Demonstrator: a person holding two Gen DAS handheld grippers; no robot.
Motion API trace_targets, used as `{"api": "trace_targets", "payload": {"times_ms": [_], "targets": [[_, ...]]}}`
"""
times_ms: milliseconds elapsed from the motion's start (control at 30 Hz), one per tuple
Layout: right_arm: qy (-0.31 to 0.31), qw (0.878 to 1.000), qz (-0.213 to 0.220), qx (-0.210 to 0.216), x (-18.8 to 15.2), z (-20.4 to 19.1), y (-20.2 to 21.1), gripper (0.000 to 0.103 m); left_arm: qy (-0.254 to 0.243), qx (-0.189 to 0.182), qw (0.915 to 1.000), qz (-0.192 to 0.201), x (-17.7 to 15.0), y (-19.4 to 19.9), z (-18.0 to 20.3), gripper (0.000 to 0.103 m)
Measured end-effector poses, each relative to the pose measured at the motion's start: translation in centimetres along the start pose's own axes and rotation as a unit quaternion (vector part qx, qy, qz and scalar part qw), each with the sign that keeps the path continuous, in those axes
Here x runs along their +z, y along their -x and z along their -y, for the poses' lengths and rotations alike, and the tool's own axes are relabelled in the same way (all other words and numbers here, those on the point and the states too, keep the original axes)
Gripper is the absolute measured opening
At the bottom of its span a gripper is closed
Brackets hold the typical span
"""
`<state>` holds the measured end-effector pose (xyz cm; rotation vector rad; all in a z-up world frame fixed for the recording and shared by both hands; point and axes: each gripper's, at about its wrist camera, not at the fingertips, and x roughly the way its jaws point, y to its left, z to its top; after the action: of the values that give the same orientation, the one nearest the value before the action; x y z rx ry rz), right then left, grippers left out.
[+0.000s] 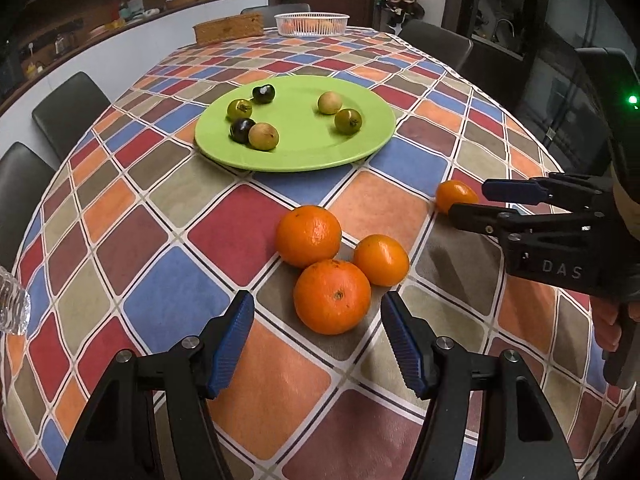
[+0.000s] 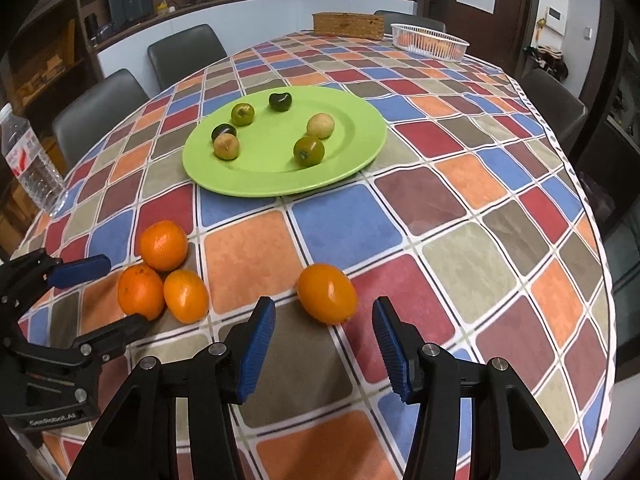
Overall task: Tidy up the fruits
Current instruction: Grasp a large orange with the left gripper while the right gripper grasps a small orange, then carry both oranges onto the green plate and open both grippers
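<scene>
We hold the left gripper [image 1: 318, 344] wide apart, nothing between its blue pads [image 1: 234, 344], aimed at a cluster of three oranges [image 1: 332, 296] that touch one another on the checkered tablecloth [image 1: 160, 300]. The nearest orange lies just beyond the fingertips at 12 o'clock. Our right gripper [image 2: 324, 352] is also spread wide and empty, and a lone orange [image 2: 327, 293] rests just ahead of it at 12 o'clock, apart from the cluster, which shows at 9 o'clock in the right wrist view.

Farther along the table at 12 o'clock lies a green plate [image 1: 304, 156] carrying six small fruits [image 1: 263, 135]: two dark, two green, two pale. No object lies between the oranges and the plate. At the far edge of the table stand a white basket [image 1: 312, 24] and a woven box [image 1: 228, 28]. A clear plastic bottle [image 2: 28, 160] stands at 10 o'clock in the right wrist view. Dark chairs [image 1: 68, 108] line the table.
</scene>
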<state>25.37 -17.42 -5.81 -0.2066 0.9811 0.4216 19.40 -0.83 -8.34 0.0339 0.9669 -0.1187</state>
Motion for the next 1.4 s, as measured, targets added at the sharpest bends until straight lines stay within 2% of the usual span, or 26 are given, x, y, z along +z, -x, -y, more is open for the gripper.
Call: {"api": "trace_targets", "payload": {"times_ms": [133,233,300,367,433,867,1400], "targets": [[-0.005,1.000,-0.006,0.003,0.3,0.0,-0.7,0.051,-0.001,-0.008,1.0000,-0.005,0.1,-0.4,0.0,0.057],[-0.004,1.000,-0.007,-0.004,0.4,0.1,-1.0,0.051,0.001,-0.014,0.9999,-0.005,0.2,-0.5,0.0,0.048],[-0.005,1.000,-0.010,-0.006,0.5,0.1,-1.3,0.048,0.001,-0.019,0.9998,-0.006,0.2,-0.6,0.1,0.043],[-0.008,1.000,-0.012,-0.006,0.5,0.2,-1.4,0.039,0.001,-0.022,0.9997,-0.006,0.2,-0.7,0.1,0.041],[-0.013,1.000,-0.010,-0.005,0.5,0.4,-1.4,0.035,0.001,-0.023,0.9997,-0.006,0.3,-0.6,0.1,0.040],[-0.010,1.000,0.018,0.008,0.1,-0.6,1.2,0.033,0.005,-0.025,0.9990,0.036,1.2,2.4,0.4,0.040],[-0.008,0.998,0.057,0.015,0.1,-1.2,4.3,0.033,-0.003,-0.028,0.9975,0.065,2.6,4.2,0.9,0.040]]}}
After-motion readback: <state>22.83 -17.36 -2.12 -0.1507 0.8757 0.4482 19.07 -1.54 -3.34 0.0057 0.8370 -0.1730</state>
